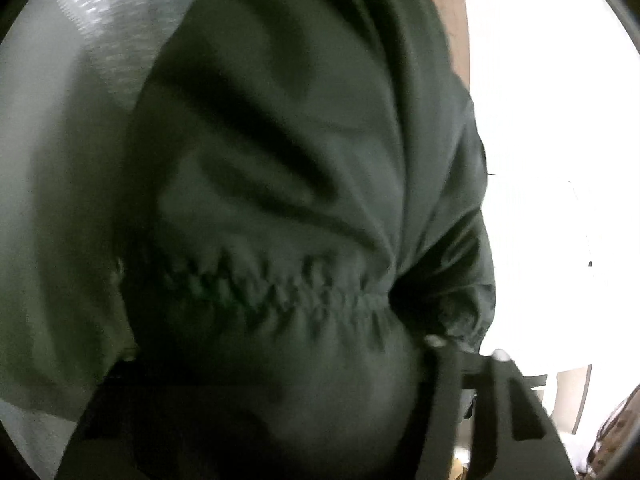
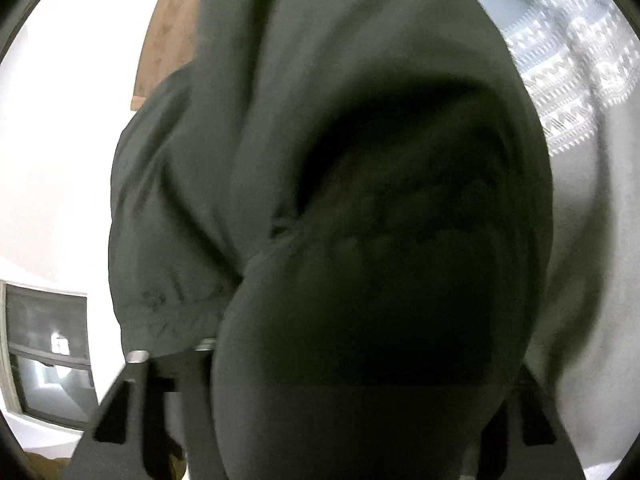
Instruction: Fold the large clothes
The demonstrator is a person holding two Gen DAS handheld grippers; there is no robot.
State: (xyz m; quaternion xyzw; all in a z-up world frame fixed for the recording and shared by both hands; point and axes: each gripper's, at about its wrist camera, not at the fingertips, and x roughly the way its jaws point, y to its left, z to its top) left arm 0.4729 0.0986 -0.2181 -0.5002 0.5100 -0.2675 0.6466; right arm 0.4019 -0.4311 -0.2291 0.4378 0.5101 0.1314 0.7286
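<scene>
Dark green, thin woven garment with a gathered elastic band [image 1: 280, 292] bunched over both pairs of tongs, filling each wrist view. Left tongs [image 1: 460, 360] apparently clamped on the band's end; right tongs [image 2: 248, 360] buried under cloth, grip impossible to tell. Garment held aloft, off any surface, against a grey patterned knit [image 2: 572, 64] and a white wall [image 1: 540, 80] beyond. Best done by spreading the tongs apart, pulling the band taut and level before lowering.

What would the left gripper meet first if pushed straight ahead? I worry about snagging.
The dark green garment itself: its bunched cloth and gathered elastic band fill the view right ahead of the left gripper. Anything beyond is hidden.
</scene>
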